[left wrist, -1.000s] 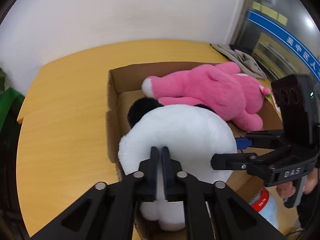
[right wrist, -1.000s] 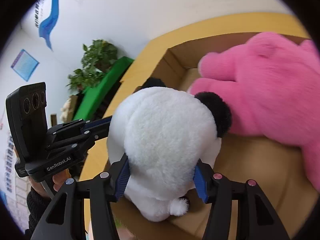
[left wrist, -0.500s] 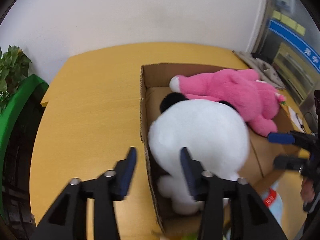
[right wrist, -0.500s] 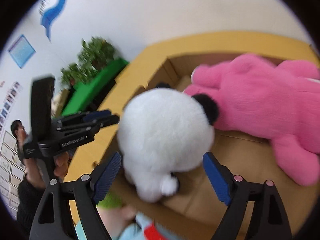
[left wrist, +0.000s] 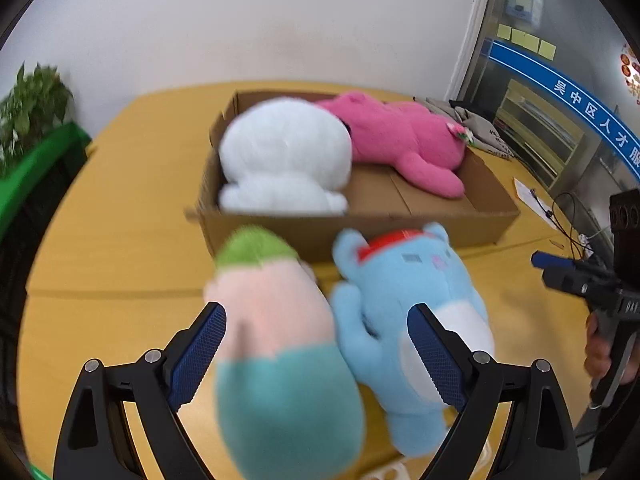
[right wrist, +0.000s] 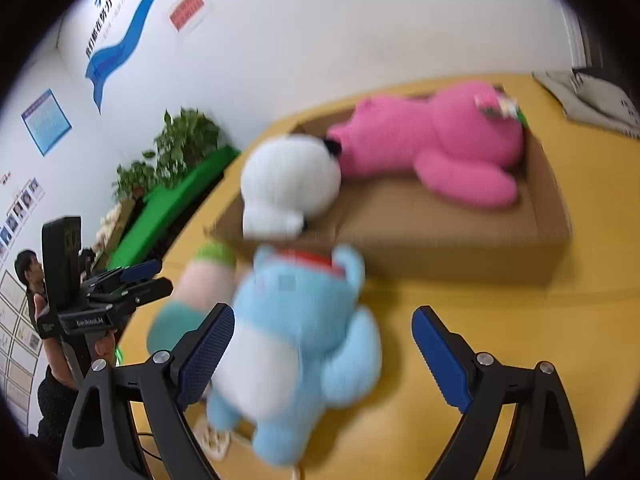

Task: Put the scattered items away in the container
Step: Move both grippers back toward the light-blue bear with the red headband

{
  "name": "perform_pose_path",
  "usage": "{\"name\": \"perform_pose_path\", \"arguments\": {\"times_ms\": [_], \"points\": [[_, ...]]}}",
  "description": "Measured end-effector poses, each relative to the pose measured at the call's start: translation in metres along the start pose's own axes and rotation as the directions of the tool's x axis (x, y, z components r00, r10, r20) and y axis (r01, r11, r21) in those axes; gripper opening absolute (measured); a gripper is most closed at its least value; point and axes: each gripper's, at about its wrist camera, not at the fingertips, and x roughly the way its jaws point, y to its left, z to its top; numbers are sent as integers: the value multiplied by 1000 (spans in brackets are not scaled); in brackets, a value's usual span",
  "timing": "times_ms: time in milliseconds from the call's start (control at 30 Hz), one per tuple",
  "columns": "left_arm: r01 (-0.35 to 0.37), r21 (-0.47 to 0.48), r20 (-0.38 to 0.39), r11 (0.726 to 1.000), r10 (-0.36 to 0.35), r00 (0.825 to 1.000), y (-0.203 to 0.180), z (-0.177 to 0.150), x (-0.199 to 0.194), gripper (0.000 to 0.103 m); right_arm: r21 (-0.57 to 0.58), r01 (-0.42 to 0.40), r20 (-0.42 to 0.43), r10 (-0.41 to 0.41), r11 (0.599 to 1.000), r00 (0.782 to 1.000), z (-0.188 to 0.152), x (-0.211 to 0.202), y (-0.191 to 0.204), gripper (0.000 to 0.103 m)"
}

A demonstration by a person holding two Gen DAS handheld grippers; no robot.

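Observation:
A cardboard box (left wrist: 488, 204) (right wrist: 552, 216) on the yellow table holds a white panda plush (left wrist: 284, 156) (right wrist: 288, 184) at its left end and a pink plush (left wrist: 404, 140) (right wrist: 440, 140) along the back. A blue bear plush (left wrist: 416, 312) (right wrist: 304, 344) and a pink-and-teal plush with a green top (left wrist: 276, 336) (right wrist: 196, 292) lie on the table in front of the box. My left gripper (left wrist: 316, 356) is open and empty above these two plushes. My right gripper (right wrist: 322, 356) is open and empty over the blue bear.
A green planter with a leafy plant (left wrist: 32, 120) (right wrist: 180, 148) stands off the table's left side. Grey cloth (left wrist: 472, 128) (right wrist: 592, 100) and papers with a cable (left wrist: 536, 200) lie at the right of the table. A person (right wrist: 28, 272) stands at far left.
Both grippers opened, let go of the white panda plush inside the box and pulled back toward me. The blue and pink-teal plushes came into view between the fingers.

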Motion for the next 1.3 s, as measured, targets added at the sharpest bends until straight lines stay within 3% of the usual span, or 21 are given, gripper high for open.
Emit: {"name": "perform_pose_path", "arguments": {"times_ms": [100,233,367,633,1300], "points": [[7,-36,21,999,-6,1000,-15,-19,-10,95,-37,39,-20,-40,999,999,-27,-5,9,91],[41,-36,43,999,-39,998,-38,-33,-25,95,-47,22,-15,-23,999,1000,-54,-16,15,91],[5,-4,54,1000,-5,999,-52,-38,-32,95,-35,22,-17,-22,999,1000,-72,-20,17,91],[-15,-29,67,999,16,998,-47,-39,-36,95,-49,24,-9,-24,999,1000,-73,-23,25,91],[-14,-18,49,1000,15,999,-55,-32,-21,95,-44,40,-114,-45,998,992,-78,19,31,91]]}}
